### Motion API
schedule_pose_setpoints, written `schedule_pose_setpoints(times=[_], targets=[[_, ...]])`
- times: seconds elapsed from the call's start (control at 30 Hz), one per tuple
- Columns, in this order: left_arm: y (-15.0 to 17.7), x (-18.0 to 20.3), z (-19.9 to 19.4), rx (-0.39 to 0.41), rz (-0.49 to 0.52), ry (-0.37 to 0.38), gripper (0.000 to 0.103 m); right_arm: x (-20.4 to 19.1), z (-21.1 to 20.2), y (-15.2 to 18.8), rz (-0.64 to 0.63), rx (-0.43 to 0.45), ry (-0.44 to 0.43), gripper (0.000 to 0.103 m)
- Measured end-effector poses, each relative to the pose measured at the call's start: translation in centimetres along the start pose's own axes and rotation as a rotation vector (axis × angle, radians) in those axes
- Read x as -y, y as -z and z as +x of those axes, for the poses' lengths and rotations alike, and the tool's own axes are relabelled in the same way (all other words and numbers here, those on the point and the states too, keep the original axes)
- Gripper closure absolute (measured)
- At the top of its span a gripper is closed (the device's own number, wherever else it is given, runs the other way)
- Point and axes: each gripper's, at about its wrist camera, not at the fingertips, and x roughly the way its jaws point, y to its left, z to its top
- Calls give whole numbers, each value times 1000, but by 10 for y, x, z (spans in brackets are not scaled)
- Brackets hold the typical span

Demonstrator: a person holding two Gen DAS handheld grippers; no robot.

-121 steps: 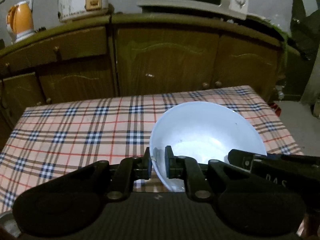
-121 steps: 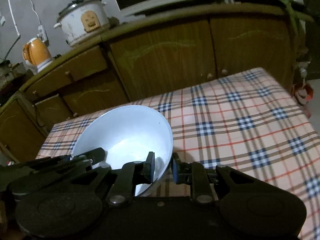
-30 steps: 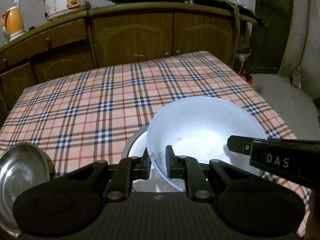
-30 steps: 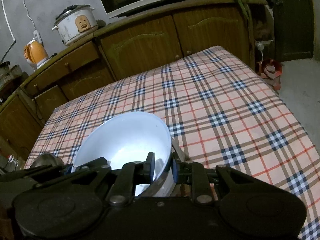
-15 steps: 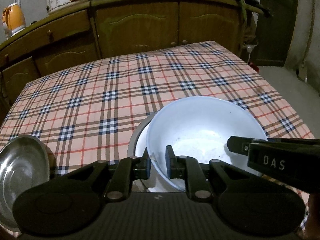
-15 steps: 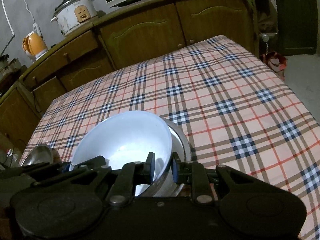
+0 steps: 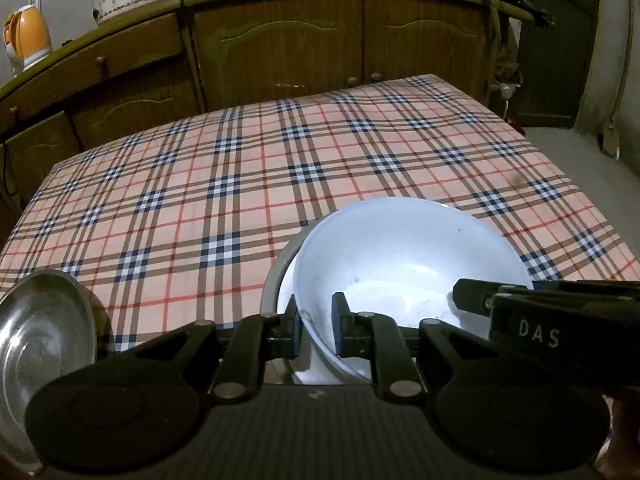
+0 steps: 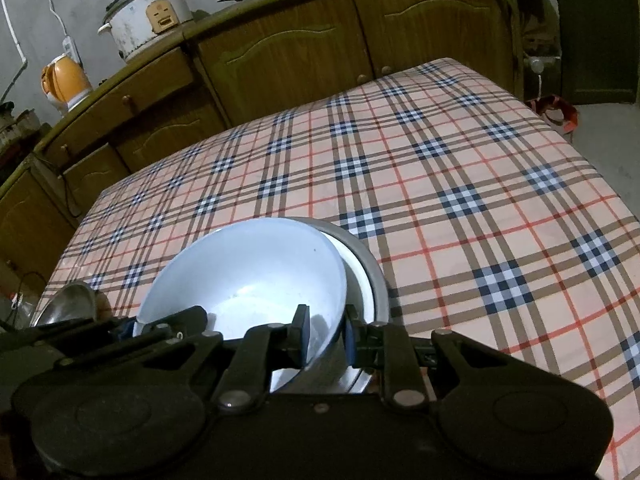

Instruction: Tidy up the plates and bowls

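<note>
Fingers of left gripper [image 7: 317,330] nearly closed, pinching near-left rim of pale blue bowl [image 7: 404,264], one pad outside the wall and one inside. Fingers of right gripper [image 8: 326,334] likewise narrowed to a slim gap, clamped across the bowl's near-right rim, inner pad against the inside surface, outer pad against the outside. Bowl held between both grippers, tilted slightly, sitting low inside a wider metal basin [image 8: 370,268] whose grey rim shows past its far and side edges; whether bowl bottom touches the white inner surface below, cannot tell. Basin resting on plaid-clothed worktop [image 7: 280,168], near its front edge. Steel plate [image 7: 36,344] lying at the worktop's near-left corner, apart from the basin, seen again as a sliver in the right wrist view. Right gripper's body, lettered DAS, crossing the lower right of the left wrist view.
</note>
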Motion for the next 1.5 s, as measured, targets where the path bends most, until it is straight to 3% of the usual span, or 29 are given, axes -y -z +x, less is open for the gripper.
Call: schedule_pose_setpoints(times=[0.17,0.5,0.67,0.73,0.83,1.0,1.37,1.5], targets=[[0,0,0,1,4,5,81,1,0,-2,11,-11,-3,79],[0,1,-2,-3,-12,13,81,2,-1,-5,7,-50,-12,76],[-1,-2,-4,1,-28,18,79,4,-2,-8,20,-73,-43,63],[-2,-1,-6,16,-17,-10,72,0,-5,-10,1,-62,-42,49],[-2,-4,-7,18,-27,-5,72,-4,-15,-15,-27,-30,-8,36],[-4,-3,-11,26,-37,5,71,5,-26,-18,-8,4,-6,35],[0,-7,-30,59,-60,-3,36,2,-49,-12,-27,86,-25,25],[3,-10,-30,54,-74,-6,32,2,-50,-7,-31,95,-7,25]])
